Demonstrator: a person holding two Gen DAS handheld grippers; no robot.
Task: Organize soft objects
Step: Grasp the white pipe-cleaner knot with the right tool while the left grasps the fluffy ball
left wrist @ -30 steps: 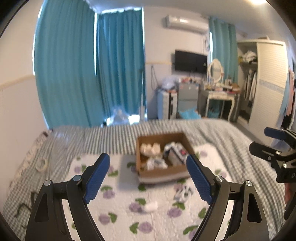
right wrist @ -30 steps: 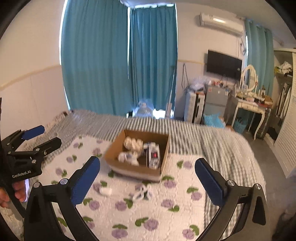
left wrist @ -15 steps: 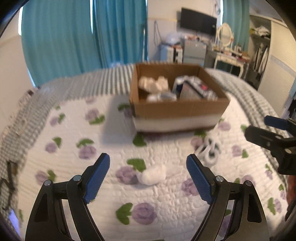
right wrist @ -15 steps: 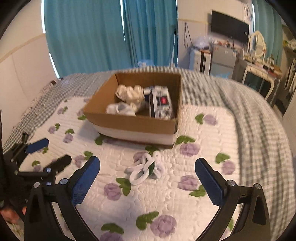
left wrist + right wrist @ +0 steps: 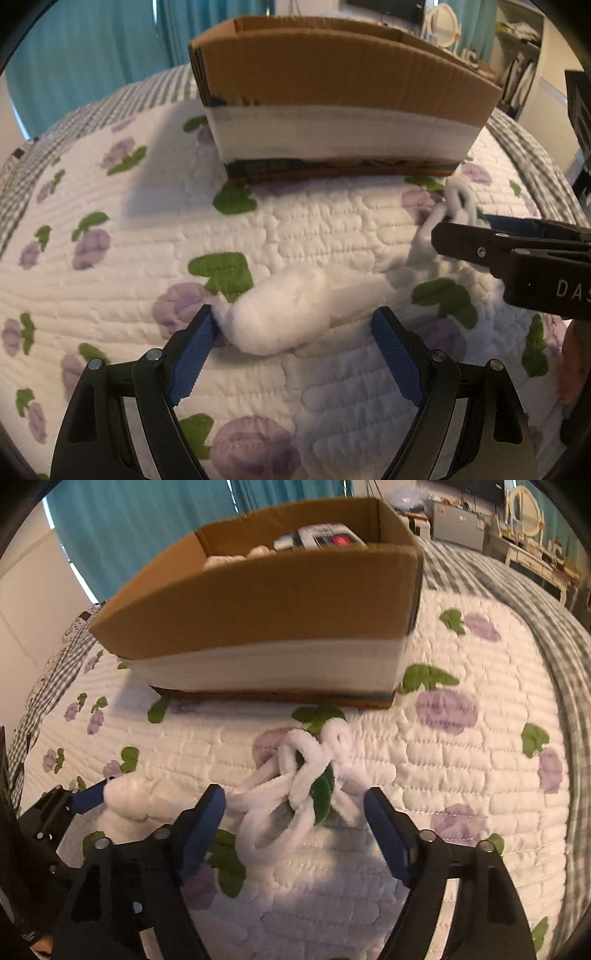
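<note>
Left wrist view: the left gripper (image 5: 293, 334) sits low in the frame with its fingers apart, straddling a white fluffy roll (image 5: 284, 314) on the floral quilt (image 5: 332, 236); the left pad touches the roll's end. The cardboard box (image 5: 332, 74) fills the upper centre. At right the right gripper (image 5: 517, 240) enters, its body lettered "DAS", the rest cut off.

Right wrist view: the right gripper (image 5: 295, 812) is spread wide around a white looped cord (image 5: 295, 775) at centre. The box (image 5: 258, 602) stands above; the package inside shows a red patch, its writing unreadable. The left gripper (image 5: 74, 801) is at lower left.
</note>
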